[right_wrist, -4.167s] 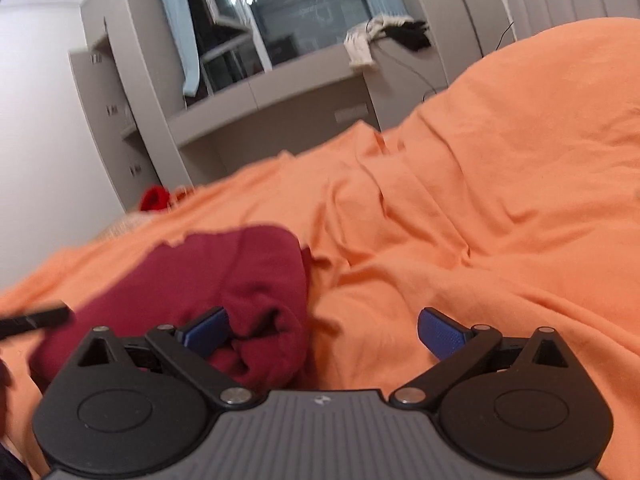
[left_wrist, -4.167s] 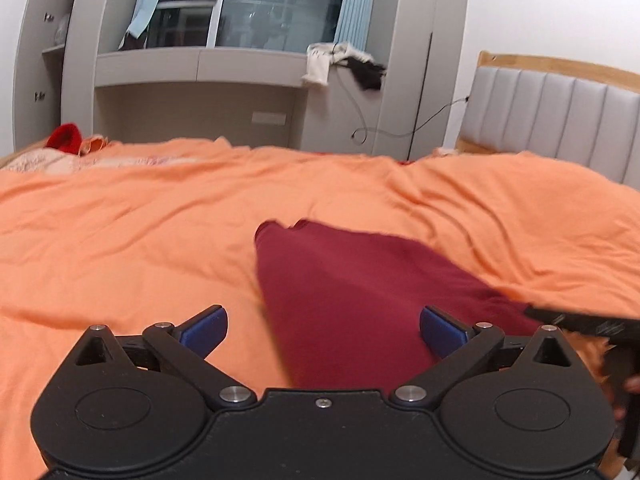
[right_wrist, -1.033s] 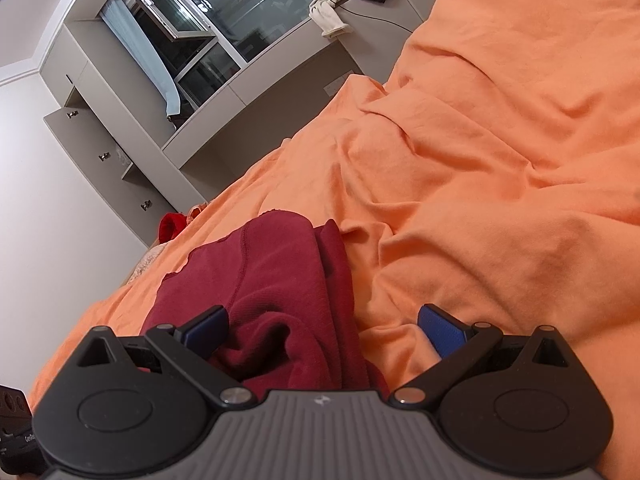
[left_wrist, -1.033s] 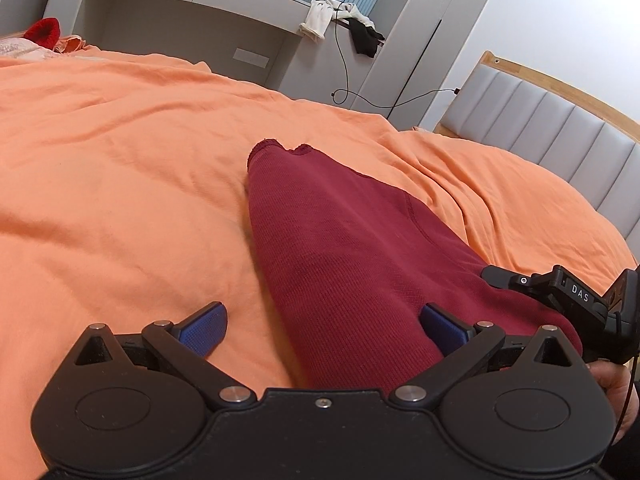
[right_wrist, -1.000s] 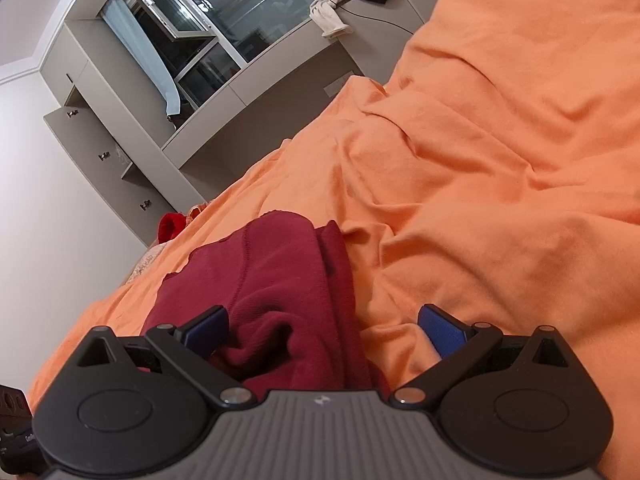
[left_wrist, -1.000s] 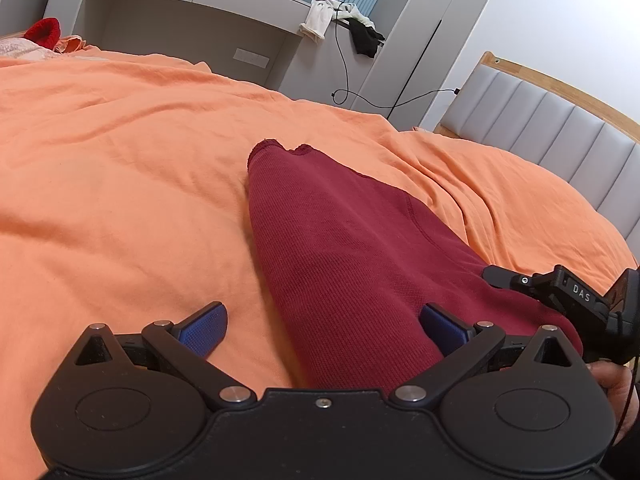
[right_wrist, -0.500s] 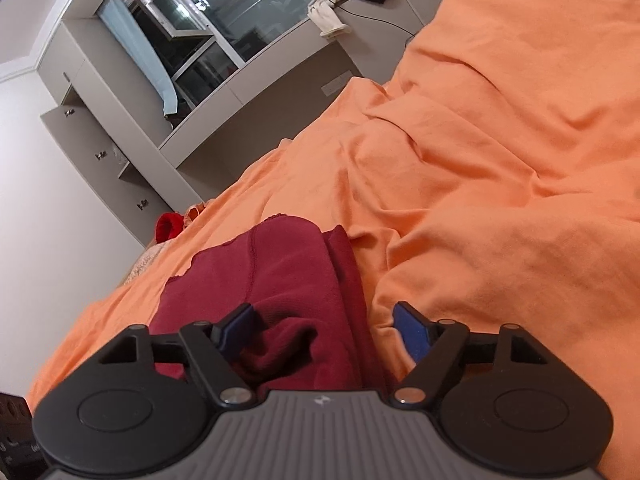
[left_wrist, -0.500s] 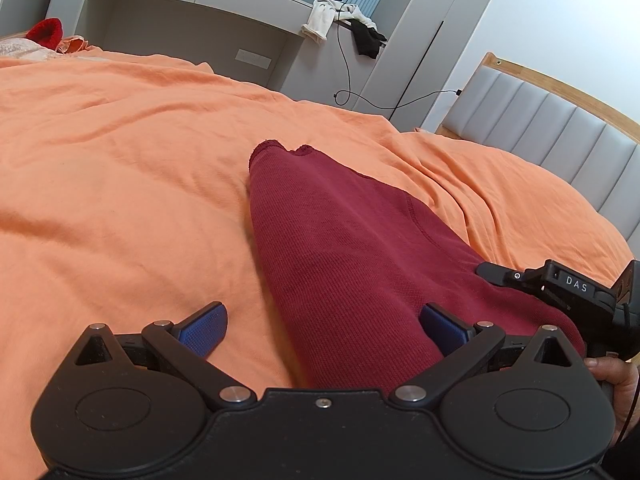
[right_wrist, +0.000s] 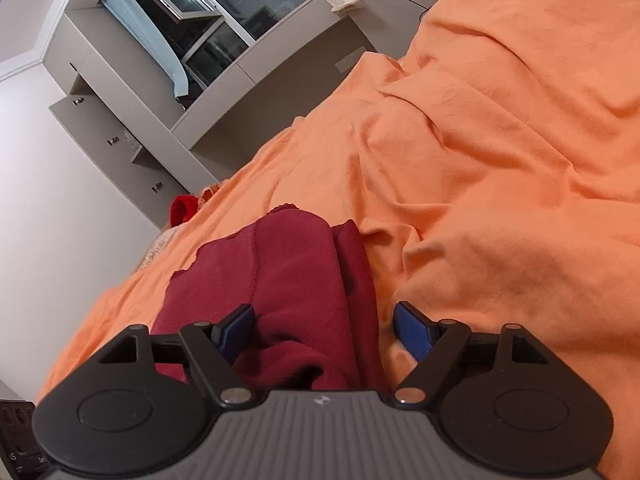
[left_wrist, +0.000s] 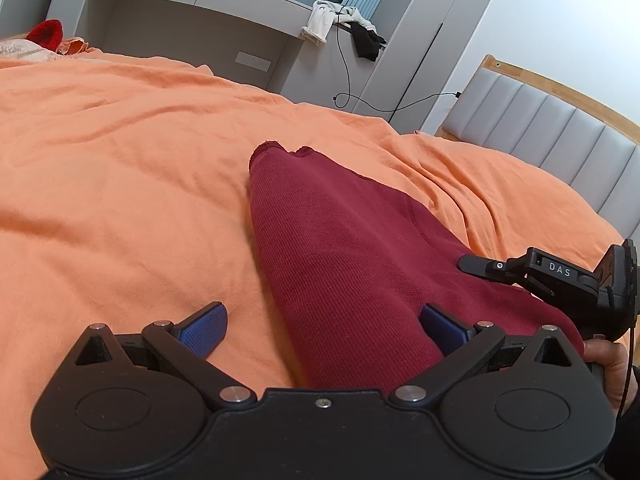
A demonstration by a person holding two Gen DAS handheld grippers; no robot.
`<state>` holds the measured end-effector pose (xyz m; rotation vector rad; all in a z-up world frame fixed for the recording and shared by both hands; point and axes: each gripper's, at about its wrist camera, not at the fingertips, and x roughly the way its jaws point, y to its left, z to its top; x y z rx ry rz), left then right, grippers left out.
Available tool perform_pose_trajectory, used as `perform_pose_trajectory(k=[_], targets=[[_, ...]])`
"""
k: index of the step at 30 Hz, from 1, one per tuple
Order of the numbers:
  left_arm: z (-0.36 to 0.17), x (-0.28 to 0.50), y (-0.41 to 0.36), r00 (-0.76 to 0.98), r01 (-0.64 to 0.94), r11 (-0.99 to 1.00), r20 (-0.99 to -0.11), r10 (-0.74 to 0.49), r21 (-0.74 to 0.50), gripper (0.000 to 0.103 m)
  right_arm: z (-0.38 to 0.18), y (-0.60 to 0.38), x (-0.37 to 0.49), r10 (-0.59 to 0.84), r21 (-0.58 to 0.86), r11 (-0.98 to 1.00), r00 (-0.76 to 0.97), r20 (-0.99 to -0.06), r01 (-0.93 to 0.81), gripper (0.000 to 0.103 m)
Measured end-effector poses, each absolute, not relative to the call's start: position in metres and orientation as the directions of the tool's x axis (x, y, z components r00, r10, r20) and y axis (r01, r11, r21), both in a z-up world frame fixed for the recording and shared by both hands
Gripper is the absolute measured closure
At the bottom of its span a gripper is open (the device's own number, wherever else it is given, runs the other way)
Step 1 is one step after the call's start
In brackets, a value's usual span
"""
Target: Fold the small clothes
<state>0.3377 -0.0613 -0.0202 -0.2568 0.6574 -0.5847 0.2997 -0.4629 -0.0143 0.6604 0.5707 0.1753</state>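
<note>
Orange bedding [left_wrist: 120, 200] carries the maroon garment [left_wrist: 340, 248]; left gripper [left_wrist: 322, 326] stands wide, unloaded; right gripper [right_wrist: 324, 330], jaws opening astride its bunched near edge, ungripped; a pinch there is judged required next.

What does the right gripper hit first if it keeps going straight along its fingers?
Most likely the red garment. Its bunched edge already sits between the right gripper fingers, whose jaws are opening and not pressing it. Past the garment lies only the orange bedcover; the depth is hard to judge.
</note>
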Motion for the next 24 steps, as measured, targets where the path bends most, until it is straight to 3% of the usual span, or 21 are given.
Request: perform_pose_trajectory(k=[4, 10, 14, 17, 24], targets=[[-0.02, 0.337, -0.062, 0.64, 0.428, 0.81, -0.499, -0.585, -0.401, 0.0, -0.016, -0.457, 0.293, 0.33, 0.598, 0.802, 0.841, -0.43, -0.009, 0.022], [-0.02, 0.337, -0.061, 0.639, 0.427, 0.81, -0.499, -0.585, -0.402, 0.0, -0.01, -0.45, 0.289, 0.318, 0.556, 0.83, 0.849, -0.421, -0.035, 0.051], [-0.02, 0.337, -0.062, 0.641, 0.427, 0.811, -0.499, -0.584, -0.401, 0.0, -0.004, -0.44, 0.288, 0.3, 0.503, 0.863, 0.849, -0.434, -0.048, 0.054], [-0.02, 0.337, -0.061, 0.639, 0.427, 0.81, -0.499, -0.585, -0.402, 0.0, -0.002, -0.436, 0.286, 0.29, 0.486, 0.873, 0.851, -0.437, -0.048, 0.055], [-0.02, 0.337, -0.061, 0.64, 0.428, 0.81, -0.498, -0.585, -0.401, 0.0, -0.015, -0.456, 0.295, 0.356, 0.625, 0.781, 0.824, -0.44, -0.004, 0.04]])
